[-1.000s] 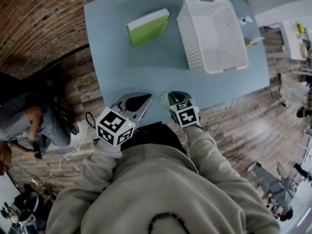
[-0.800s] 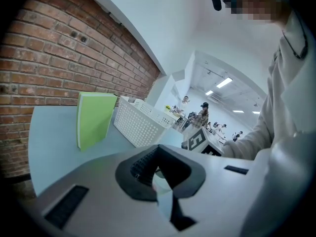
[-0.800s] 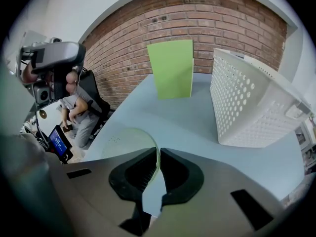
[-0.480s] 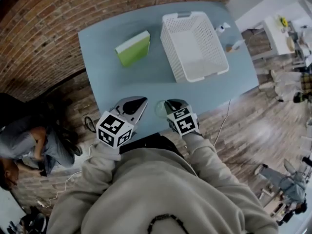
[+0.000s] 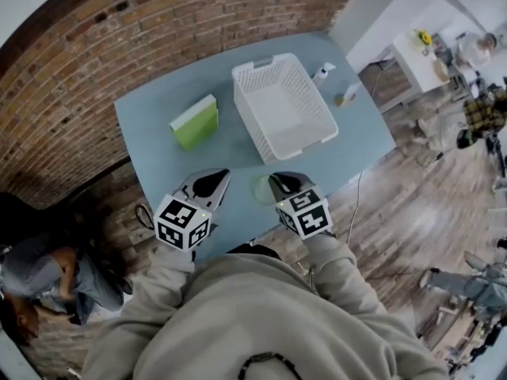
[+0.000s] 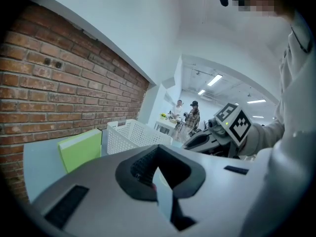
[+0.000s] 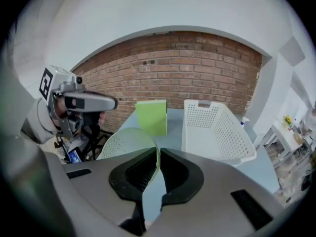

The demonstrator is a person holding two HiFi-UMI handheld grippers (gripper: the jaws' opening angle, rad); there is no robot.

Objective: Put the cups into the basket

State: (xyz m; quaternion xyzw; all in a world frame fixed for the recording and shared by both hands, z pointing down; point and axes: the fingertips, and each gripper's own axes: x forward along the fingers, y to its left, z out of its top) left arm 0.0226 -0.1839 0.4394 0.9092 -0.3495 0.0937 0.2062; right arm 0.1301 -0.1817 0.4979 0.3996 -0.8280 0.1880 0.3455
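My right gripper (image 7: 158, 154) is nearly closed, pinching the green cup (image 7: 124, 142) by its thin rim. My left gripper (image 6: 157, 161) is closed and empty. The cup looks light and bendy, so I squeeze gently.

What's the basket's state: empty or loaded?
Empty: the basket has a bare floor; the cup is outside, in the right tongs.

A blue-grey worktop (image 5: 154, 145) stands against a brick wall (image 5: 158, 30). On its left part stands a green box with a white edge (image 5: 195, 123). A white spray bottle (image 5: 322, 73) and a smaller bottle (image 5: 347, 95) stand near its far right corner. A person (image 5: 47, 279) sits on the wooden floor (image 5: 396, 204) at the left.
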